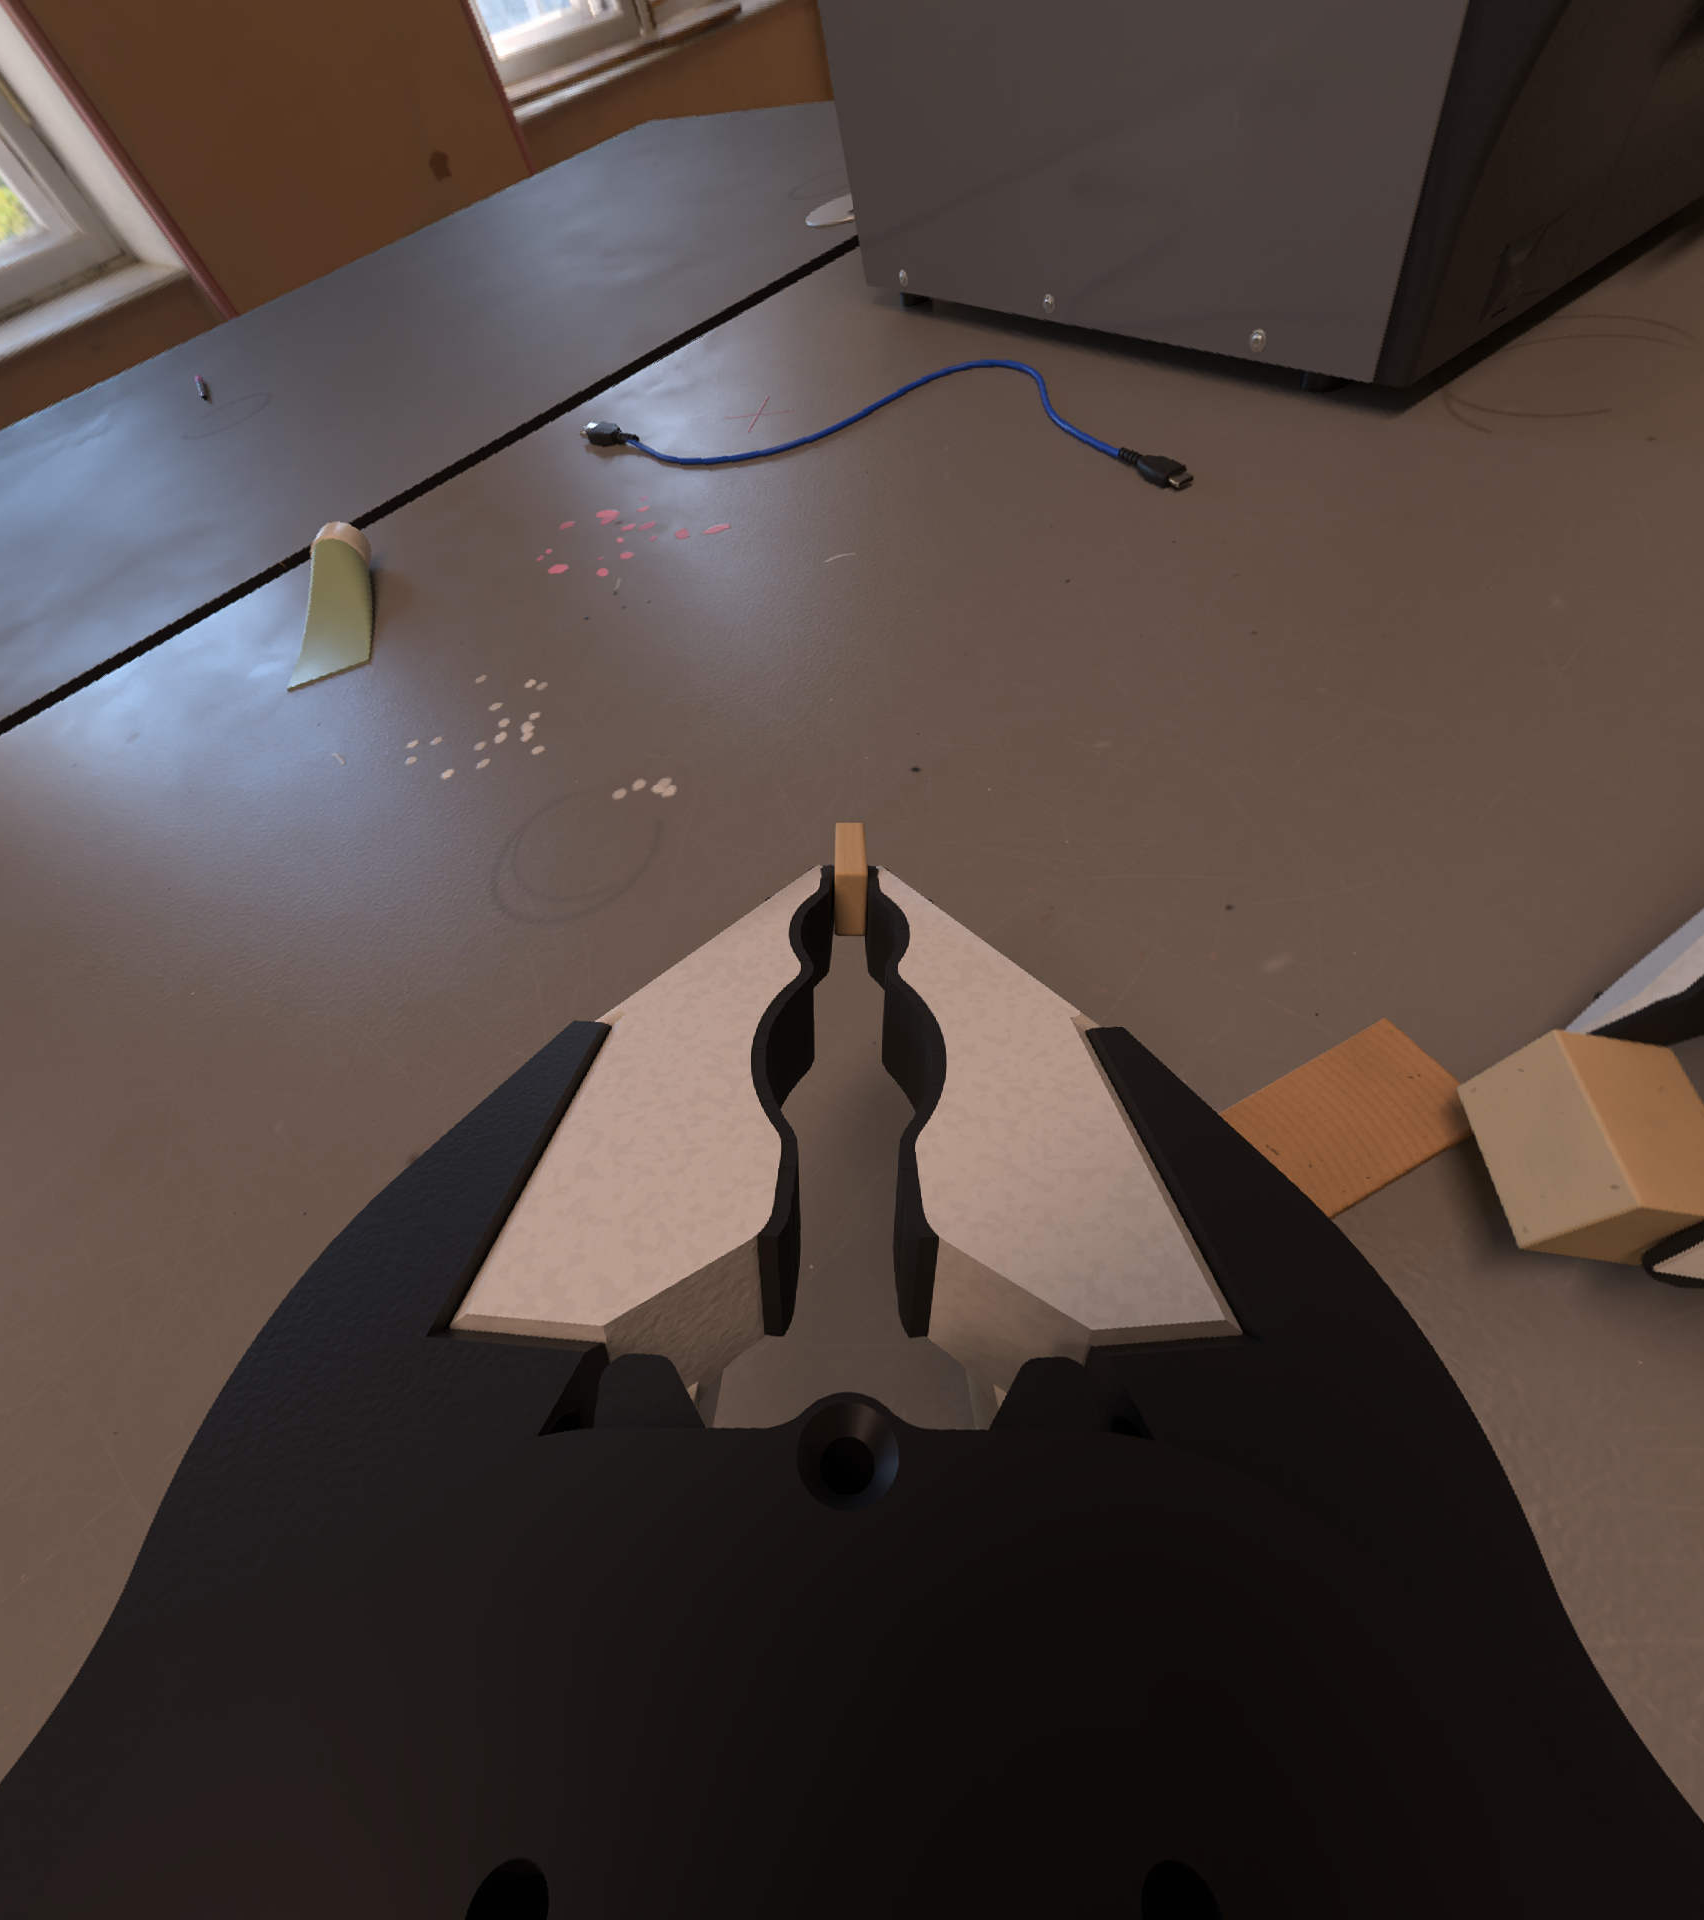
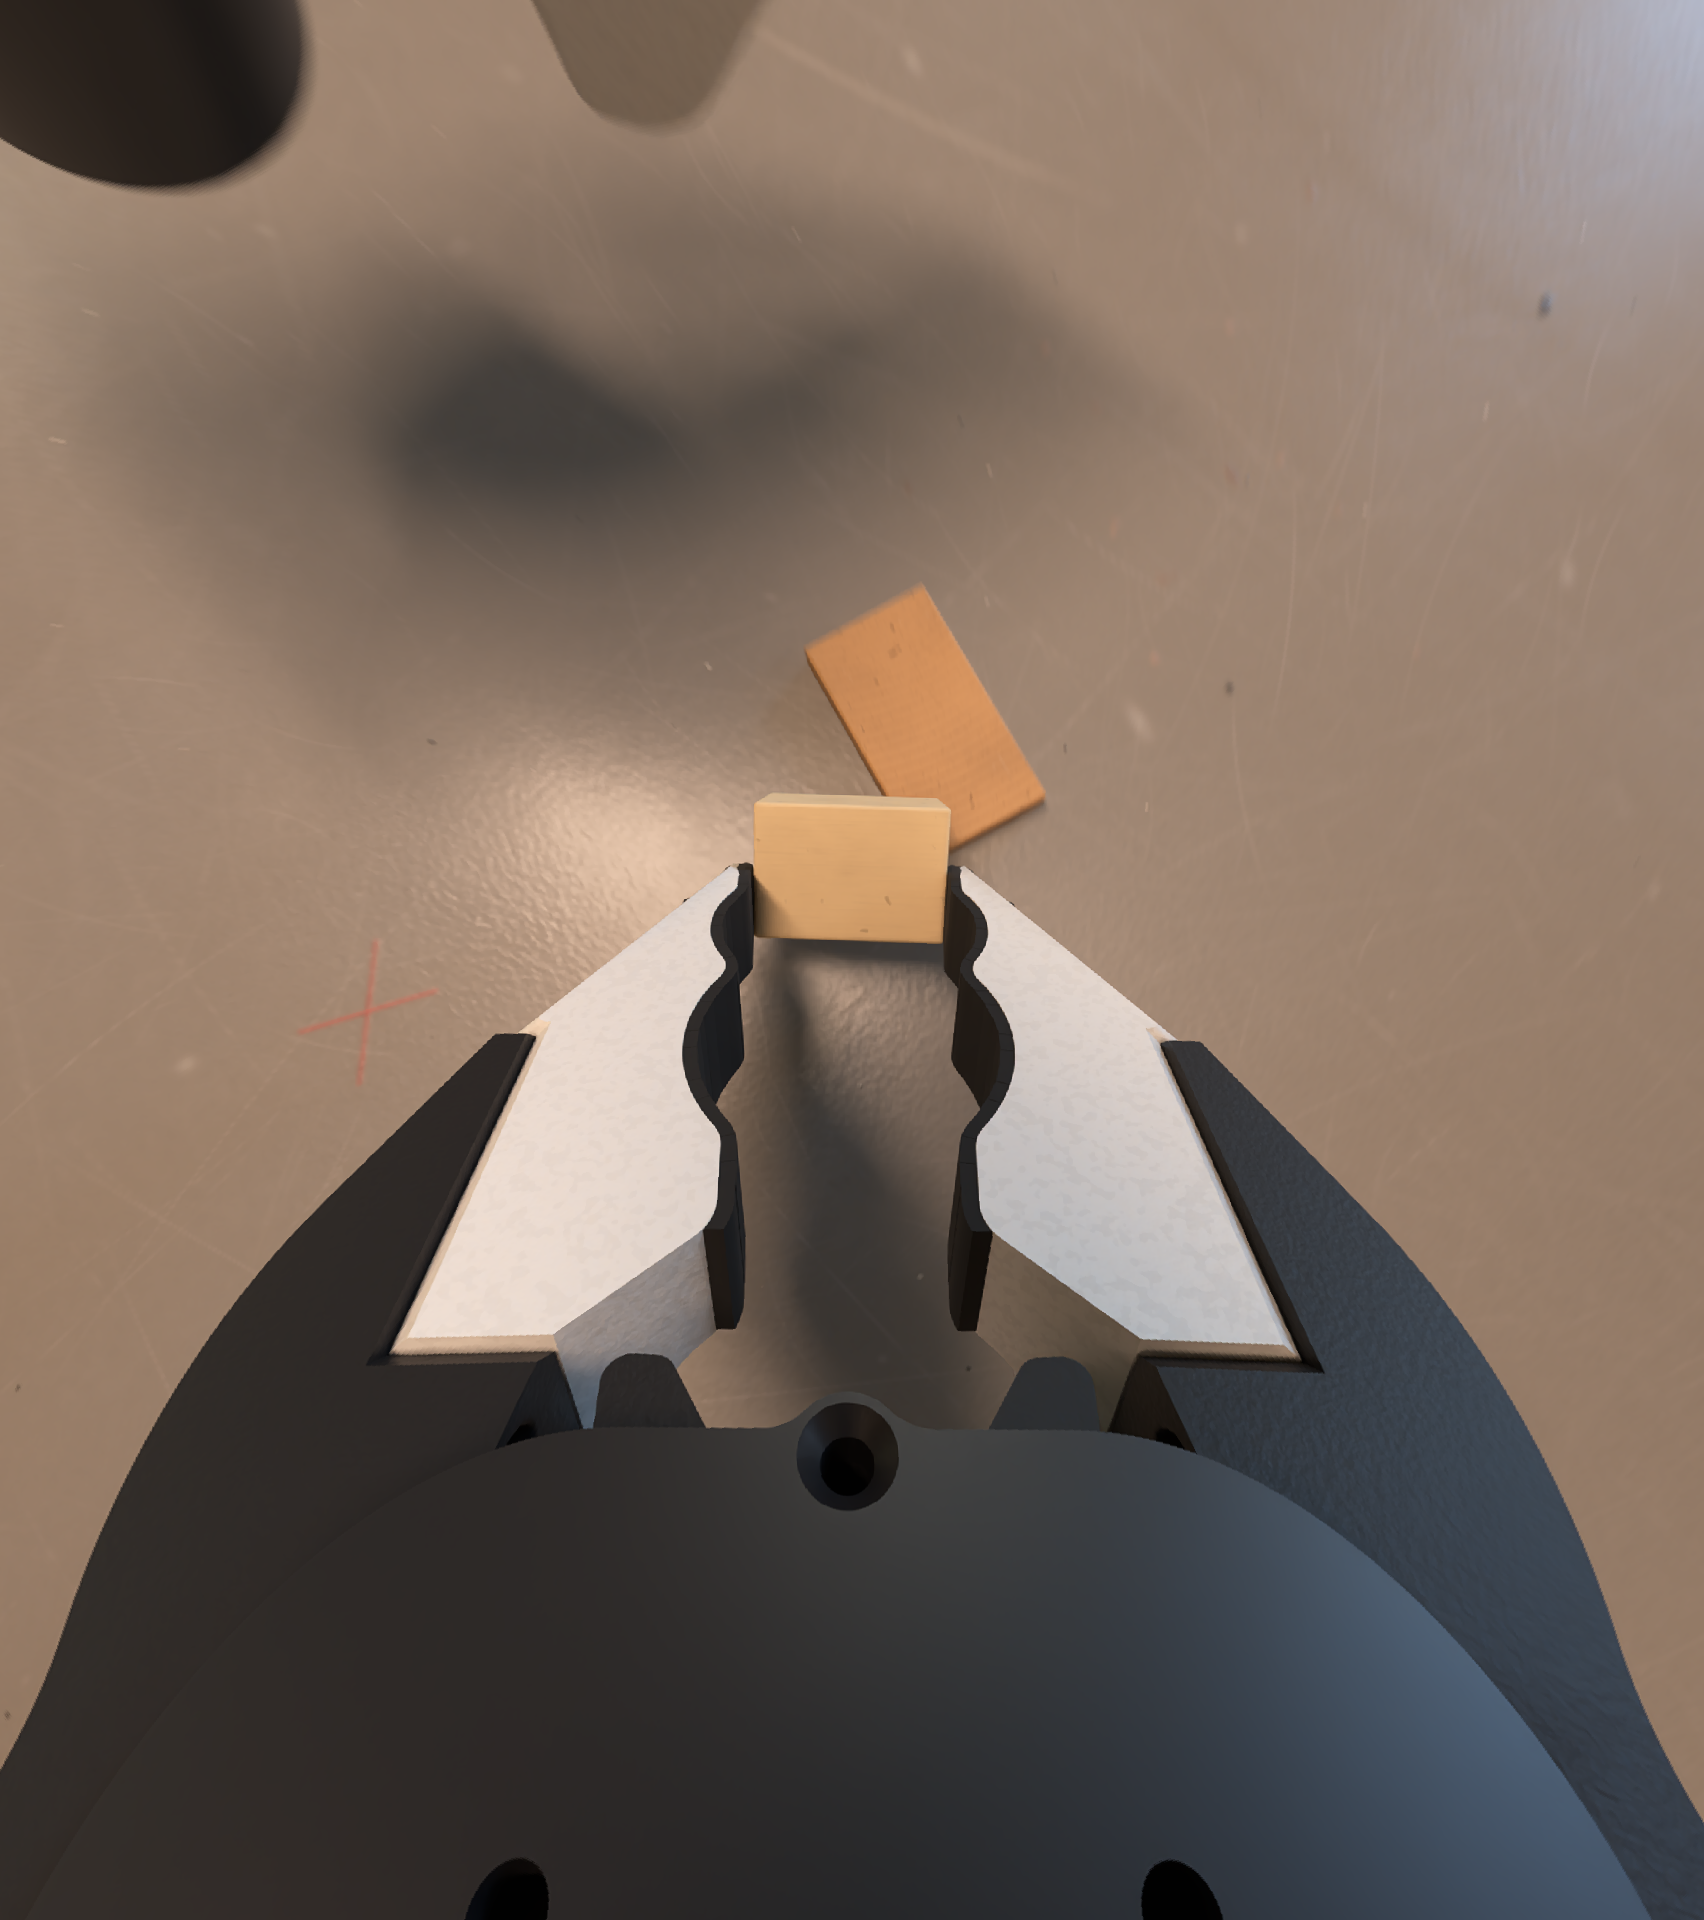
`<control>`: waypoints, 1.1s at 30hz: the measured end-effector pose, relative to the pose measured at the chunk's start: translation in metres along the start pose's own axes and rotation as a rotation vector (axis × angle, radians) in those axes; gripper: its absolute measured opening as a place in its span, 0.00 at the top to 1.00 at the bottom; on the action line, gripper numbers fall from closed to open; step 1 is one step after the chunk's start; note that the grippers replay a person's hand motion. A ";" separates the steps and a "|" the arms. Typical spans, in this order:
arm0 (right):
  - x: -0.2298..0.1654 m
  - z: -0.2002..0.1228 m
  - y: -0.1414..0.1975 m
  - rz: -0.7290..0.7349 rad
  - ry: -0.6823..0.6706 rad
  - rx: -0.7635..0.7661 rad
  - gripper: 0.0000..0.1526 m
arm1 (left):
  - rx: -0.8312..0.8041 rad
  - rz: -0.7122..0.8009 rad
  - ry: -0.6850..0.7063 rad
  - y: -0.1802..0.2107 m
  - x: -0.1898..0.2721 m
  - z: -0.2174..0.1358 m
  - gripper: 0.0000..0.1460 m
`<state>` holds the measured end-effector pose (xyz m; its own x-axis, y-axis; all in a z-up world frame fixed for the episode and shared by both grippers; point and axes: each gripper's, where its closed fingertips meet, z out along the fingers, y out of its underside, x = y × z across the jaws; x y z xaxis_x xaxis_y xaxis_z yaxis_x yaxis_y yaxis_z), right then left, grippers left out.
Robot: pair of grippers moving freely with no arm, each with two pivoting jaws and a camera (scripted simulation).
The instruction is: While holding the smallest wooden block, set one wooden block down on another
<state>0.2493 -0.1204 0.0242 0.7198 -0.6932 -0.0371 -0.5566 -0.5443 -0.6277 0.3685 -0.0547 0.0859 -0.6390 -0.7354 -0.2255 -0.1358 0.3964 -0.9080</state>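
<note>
Between the fingertips of the left gripper (image 1: pixel 849 878), at 12 o'clock in the left wrist view, a thin tan sliver of wood, the smallest wooden block (image 1: pixel 849 878), stands on end. The fingers, white speckled wedges lined with wavy black pads, are nearly together and clamp its flat faces, and it sits clear above the grey, scuffed worktop (image 1: pixel 1243 727).

At 3 o'clock in that view the right gripper (image 1: pixel 1658 1143) shows by its white, black-edged fingers, which grip a pale cube-like wooden block (image 1: pixel 1596 1143) with a cream face and tan sides. Just behind this one, toward 2 o'clock of the left fingers, a flat orange-brown wooden block (image 1: pixel 1347 1112) with fine ribbed grain lies on the worktop.

The right wrist view looks straight down. Its fingers stand moderately apart and press on the two opposite sides of the pale block (image 2: pixel 851 883), smooth and rectangular from here. The flat block (image 2: pixel 926 712) lies at 1 o'clock from the fingertips, slanted, its near corner hidden behind the held block; whether the two touch cannot be told.

Farther out in the left wrist view, a blue cable (image 1: pixel 879 416) with black plugs curves at 12 o'clock, a pale green squeeze tube (image 1: pixel 339 613) lies at 10 o'clock, and a grey metal cabinet (image 1: pixel 1191 166) stands at 1 o'clock.
</note>
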 end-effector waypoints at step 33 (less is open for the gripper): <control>0.013 0.019 -0.030 -0.397 -0.292 -0.327 0.76 | 0.017 0.011 -0.006 -0.003 0.002 0.001 0.97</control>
<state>0.2831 -0.1044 0.0279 0.9577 -0.2734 -0.0900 -0.2871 -0.8849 -0.3667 0.3681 -0.0581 0.0879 -0.6355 -0.7346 -0.2379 -0.1161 0.3955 -0.9111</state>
